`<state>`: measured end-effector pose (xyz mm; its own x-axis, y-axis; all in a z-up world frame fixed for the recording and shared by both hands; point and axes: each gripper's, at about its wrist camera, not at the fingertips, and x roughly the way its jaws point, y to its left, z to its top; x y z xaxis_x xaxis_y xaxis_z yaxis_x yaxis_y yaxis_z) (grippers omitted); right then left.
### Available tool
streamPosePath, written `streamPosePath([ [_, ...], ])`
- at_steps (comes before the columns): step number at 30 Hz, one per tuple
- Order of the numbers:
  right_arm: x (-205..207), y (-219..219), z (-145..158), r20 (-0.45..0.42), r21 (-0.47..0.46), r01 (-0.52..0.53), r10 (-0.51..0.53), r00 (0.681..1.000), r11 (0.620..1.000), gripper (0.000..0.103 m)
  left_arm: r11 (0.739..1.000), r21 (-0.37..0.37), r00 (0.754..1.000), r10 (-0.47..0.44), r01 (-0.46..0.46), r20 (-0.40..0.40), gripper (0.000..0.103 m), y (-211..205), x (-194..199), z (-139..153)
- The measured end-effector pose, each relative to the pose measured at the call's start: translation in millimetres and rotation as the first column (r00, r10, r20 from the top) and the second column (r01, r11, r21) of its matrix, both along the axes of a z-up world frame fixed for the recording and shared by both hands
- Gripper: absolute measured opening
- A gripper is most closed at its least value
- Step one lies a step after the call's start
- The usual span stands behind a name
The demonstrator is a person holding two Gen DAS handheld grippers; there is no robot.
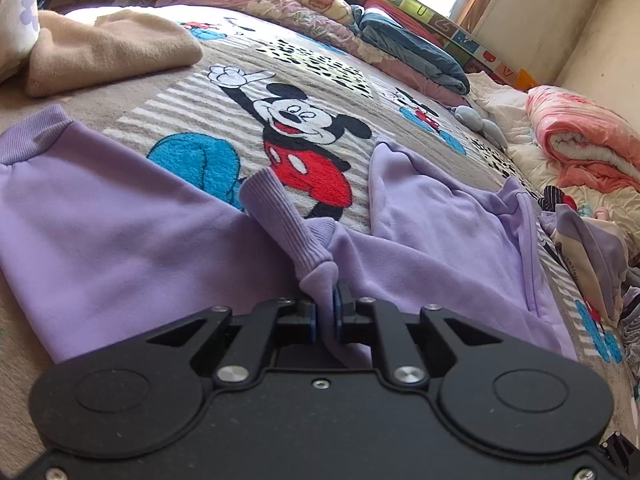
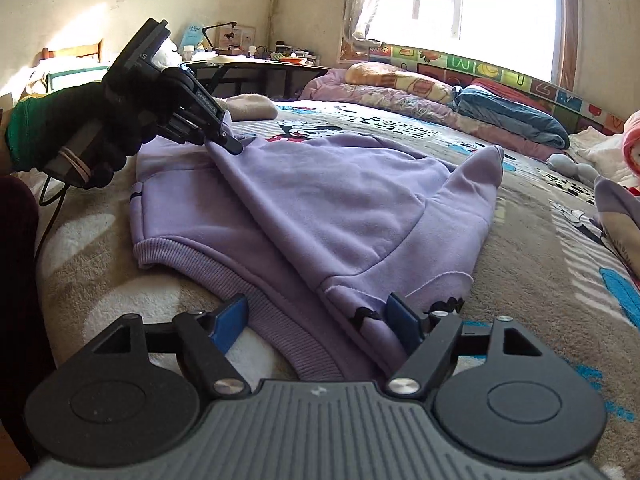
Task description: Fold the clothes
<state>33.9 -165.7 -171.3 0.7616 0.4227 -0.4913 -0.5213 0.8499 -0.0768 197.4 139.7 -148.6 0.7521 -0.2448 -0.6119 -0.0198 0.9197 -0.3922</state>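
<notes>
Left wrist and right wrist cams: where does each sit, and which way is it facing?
Left wrist: on the left gripper, low over the bed, facing the purple hoodie and pillows; its own fingers clamp a sleeve.
Right wrist: on the right gripper, jaws open at the hem, facing the window; the gloved left hand shows.
Shared: hoodie, Mickey blanket.

Purple hoodie (image 1: 100, 240): bottom portion hidden behind left gripper (image 1: 326, 316) body. Clothing pile (image 1: 592, 248): cut by right frame edge, items indistinguishable. Desk clutter (image 2: 256, 50): too small to identify.
</notes>
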Motion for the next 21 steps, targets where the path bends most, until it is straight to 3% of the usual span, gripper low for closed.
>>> streamPosePath([
  [4,0,1,-1,0.003,-0.005,-0.010,0.010,1.000,1.000,0.082,0.993,0.087,0.996,0.076,-0.079,0.038,0.031,4,-9,18],
  [6,0,1,-1,0.001,0.000,-0.016,0.016,1.000,1.000,0.083,0.982,0.155,0.992,0.102,-0.113,0.073,0.032,1,-13,30],
  [9,1,1,-1,-0.003,0.010,-0.026,0.026,1.000,1.000,0.086,0.927,0.356,0.986,0.069,-0.119,0.149,0.042,-31,-17,54],
  [12,1,0,-1,-0.007,0.020,-0.036,0.036,0.999,0.999,0.090,0.888,0.448,0.981,0.015,-0.102,0.195,0.042,-64,-17,70],
  [15,2,0,-1,-0.013,0.028,-0.044,0.044,0.999,0.999,0.091,0.890,0.451,0.973,-0.048,-0.061,0.226,0.042,-98,-12,87],
  [18,4,-1,0,-0.019,0.032,-0.048,0.049,0.999,0.998,0.092,0.914,0.390,0.952,-0.208,0.107,0.226,0.042,-140,4,98],
  [21,6,0,0,-0.026,0.038,-0.050,0.051,0.998,0.998,0.093,0.888,0.379,0.911,-0.355,0.259,0.209,0.041,-192,28,100],
])
